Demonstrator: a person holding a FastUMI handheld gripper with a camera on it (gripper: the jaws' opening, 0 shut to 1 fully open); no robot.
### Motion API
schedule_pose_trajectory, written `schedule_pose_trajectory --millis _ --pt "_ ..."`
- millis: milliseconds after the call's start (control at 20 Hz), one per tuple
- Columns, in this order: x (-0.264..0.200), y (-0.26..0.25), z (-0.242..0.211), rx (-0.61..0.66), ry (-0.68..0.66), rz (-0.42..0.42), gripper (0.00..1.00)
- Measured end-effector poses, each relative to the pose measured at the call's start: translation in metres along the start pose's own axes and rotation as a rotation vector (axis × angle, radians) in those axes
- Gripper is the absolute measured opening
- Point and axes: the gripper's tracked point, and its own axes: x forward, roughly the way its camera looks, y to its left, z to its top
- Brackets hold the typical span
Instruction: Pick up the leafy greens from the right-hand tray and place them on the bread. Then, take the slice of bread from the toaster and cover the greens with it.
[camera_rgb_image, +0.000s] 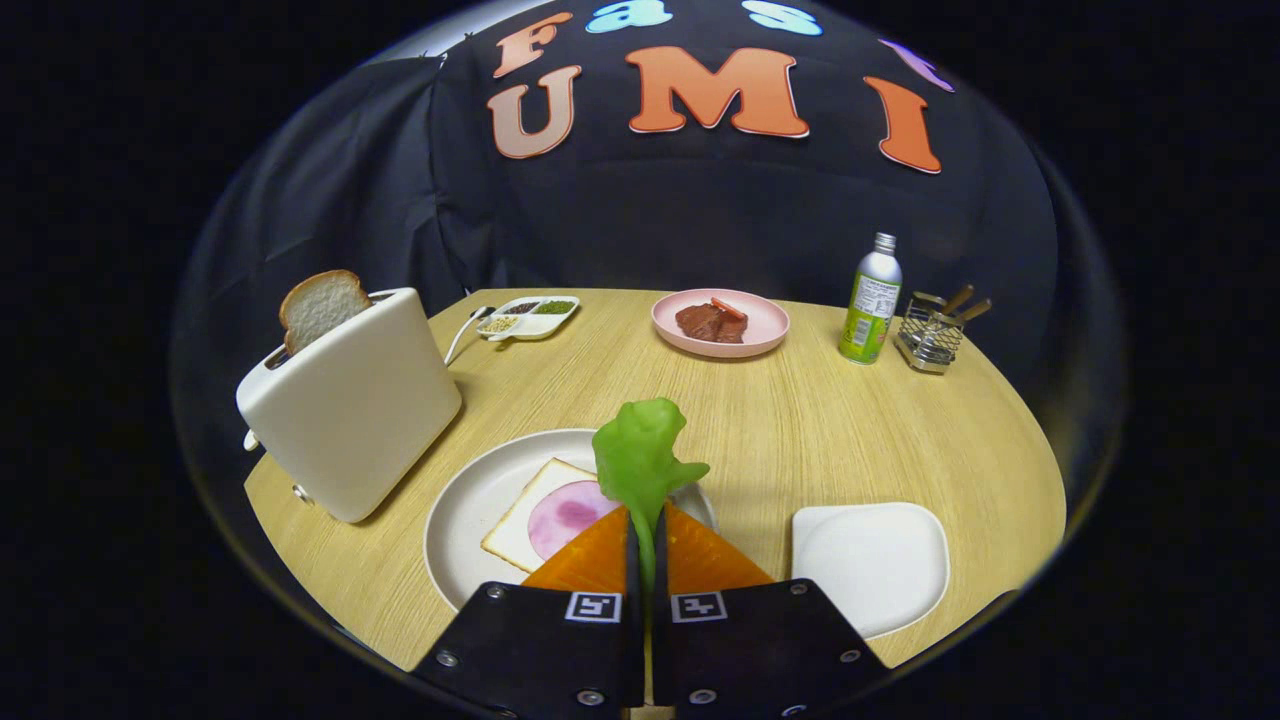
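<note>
1. The hand-held gripper (646, 520) pinches the bright green leafy greens (640, 460) between both fingers, above the round white plate (470, 500).
2. A square bread slice with pink ham (545, 515) lies on that plate.
3. Another bread slice (322, 305) stands in the cream toaster (350, 405) on the wooden bench (830, 430).

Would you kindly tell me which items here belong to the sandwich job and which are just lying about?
Job: leafy greens clamped in the hand-held gripper, bread on plate, toaster slice, toaster, right-hand tray.

Lying about: meat plate, bottle, seasoning dish, utensil rack.
</note>
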Motion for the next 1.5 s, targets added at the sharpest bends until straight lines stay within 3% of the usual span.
schedule_pose_trajectory --millis 350,500,700,850,1150,1350,1500 --pt "0.018 0.03 -0.002 -0.01 0.004 0.048 0.04" --pt "0.023 0.034 -0.005 -0.022 0.006 0.046 0.11" --pt "0.023 0.035 -0.006 -0.054 -0.001 0.028 0.24" --pt "0.02 0.033 -0.006 -0.059 -0.001 0.013 0.53" --pt "0.012 0.028 0.003 -0.034 -0.017 -0.021 0.83" --pt "0.001 0.032 0.016 -0.009 -0.03 -0.031 0.97" --pt "-0.009 0.041 0.034 -0.005 -0.057 -0.037 0.98"
